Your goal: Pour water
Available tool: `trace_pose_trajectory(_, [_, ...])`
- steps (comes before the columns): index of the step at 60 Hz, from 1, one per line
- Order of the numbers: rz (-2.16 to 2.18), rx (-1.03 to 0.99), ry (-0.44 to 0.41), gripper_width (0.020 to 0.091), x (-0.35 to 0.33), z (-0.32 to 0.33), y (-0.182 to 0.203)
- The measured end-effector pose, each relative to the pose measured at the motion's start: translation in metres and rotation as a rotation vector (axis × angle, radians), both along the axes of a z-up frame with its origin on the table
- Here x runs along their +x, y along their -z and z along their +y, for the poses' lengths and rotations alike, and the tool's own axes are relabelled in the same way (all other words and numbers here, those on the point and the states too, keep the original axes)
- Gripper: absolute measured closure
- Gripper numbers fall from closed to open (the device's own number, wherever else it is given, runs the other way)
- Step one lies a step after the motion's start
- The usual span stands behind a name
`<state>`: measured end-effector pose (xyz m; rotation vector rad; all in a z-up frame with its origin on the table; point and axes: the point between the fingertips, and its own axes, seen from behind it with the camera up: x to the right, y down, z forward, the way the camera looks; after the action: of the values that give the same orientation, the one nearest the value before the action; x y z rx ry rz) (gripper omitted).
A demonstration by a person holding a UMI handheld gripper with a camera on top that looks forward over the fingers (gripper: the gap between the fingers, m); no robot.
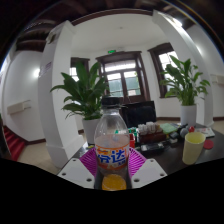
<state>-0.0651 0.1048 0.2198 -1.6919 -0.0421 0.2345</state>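
Observation:
A clear plastic bottle [112, 140] with a white cap, an orange-and-blue label and orange drink at its bottom stands upright between my fingers. Both pink pads press on its sides at label height, so my gripper [112, 160] is shut on it. The bottle is lifted in front of the room, level with the table top. A yellow-green cup [193, 148] stands on the dark table [170, 160] to the right, beyond my fingers.
Small items and a red object [209, 140] crowd the table behind the cup. Two large potted plants [88, 95] [186, 82] flank a window, and a dark monitor [138, 112] sits behind the bottle.

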Motion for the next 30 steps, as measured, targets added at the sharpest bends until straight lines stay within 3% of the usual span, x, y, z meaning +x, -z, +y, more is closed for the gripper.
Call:
trace_pose_trajectory(1, [0.02,0.0,0.009,0.0741,-0.01,-0.009,0.014])
trace_pose_trajectory(8, [0.209,-0.056,0.045,0.0739,0.018,0.018,0.002])
trace_pose_trajectory(10, [0.289,-0.075,0.051,0.0741,0.032,0.026,-0.025])
trace_pose_trajectory(30, [1.147,-0.029,0.198,0.0742,0.089,0.106,-0.111])
